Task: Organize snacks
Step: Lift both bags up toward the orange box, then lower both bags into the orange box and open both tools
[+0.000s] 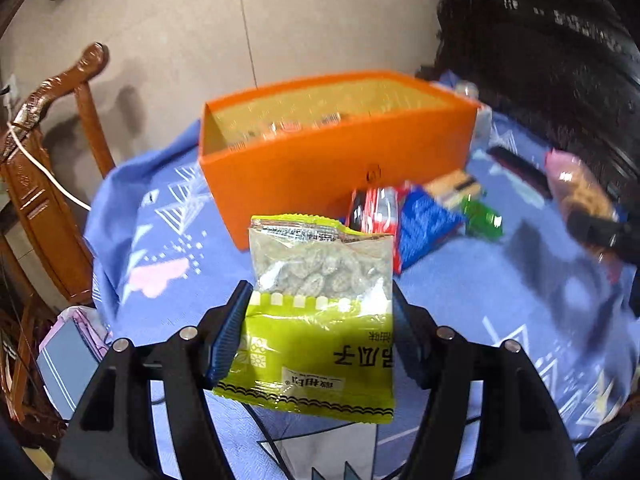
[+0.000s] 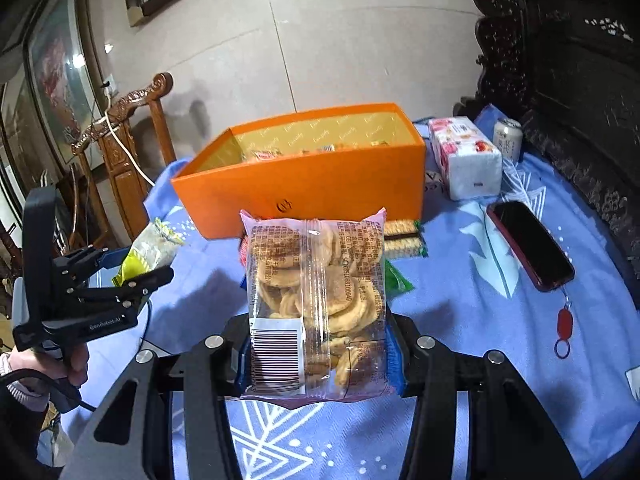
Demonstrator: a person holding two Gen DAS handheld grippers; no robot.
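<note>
Two grippers are up over the surface (image 2: 460, 300), which is covered by a blue patterned cloth; behind it a pale tiled wall, a carved wooden chair (image 2: 128, 128) at left, dark carved furniture (image 2: 580, 80) at right. Orange box (image 2: 304, 184) stands open-topped toward the far side, some packets visible inside. On the cloth just in front of the box: a red packet (image 1: 374, 210), a blue packet (image 1: 426, 224), a green packet (image 1: 482, 218). Right of the box: tissue pack (image 2: 466, 158), a can (image 2: 507, 136), and a dark phone (image 2: 530, 246) nearer. Left gripper (image 1: 320, 316): fingers closed part-way onto the sides of a green seed packet (image 1: 316, 320), held off the surface, short of the box. Right gripper (image 2: 320, 344): fingers closed likewise on a clear biscuit packet (image 2: 316, 300), barcode side toward the camera, also held above the cloth in front of the box.
</note>
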